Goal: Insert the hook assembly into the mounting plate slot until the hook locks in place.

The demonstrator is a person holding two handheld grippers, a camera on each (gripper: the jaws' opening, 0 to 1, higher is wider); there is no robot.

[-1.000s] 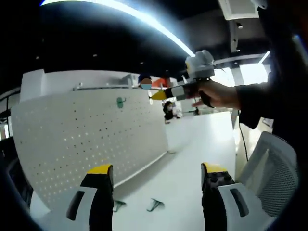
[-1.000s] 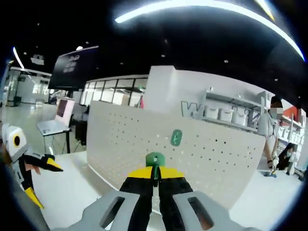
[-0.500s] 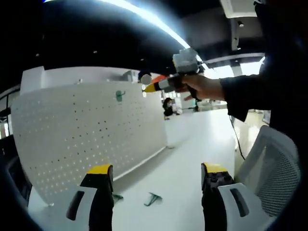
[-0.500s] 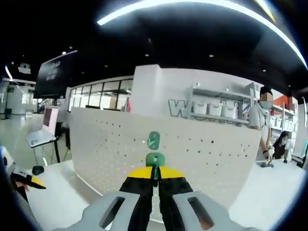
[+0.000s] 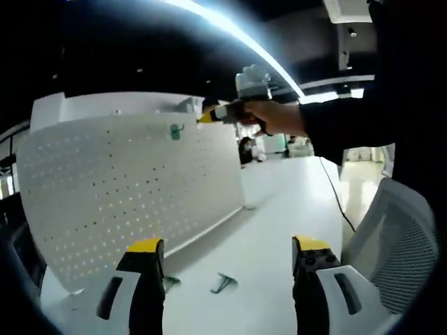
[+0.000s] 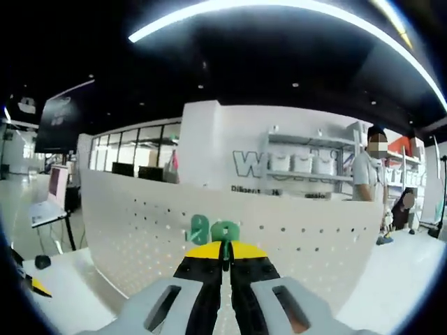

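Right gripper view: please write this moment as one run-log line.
right gripper: shut on small green plastic hook | beside mounted green hook, white perforated pegboard | left gripper: open | spare hooks: on table

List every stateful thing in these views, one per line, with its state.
Left gripper: open, holding nothing, above the table.
Right gripper: shut on the held hook, up at the pegboard.
Held hook: pinched between the fingers, beside the mounted hook.
Mounted hook: hanging high on the pegboard.
Pegboard: upright on the table.
Spare hooks: lying loose on the table.
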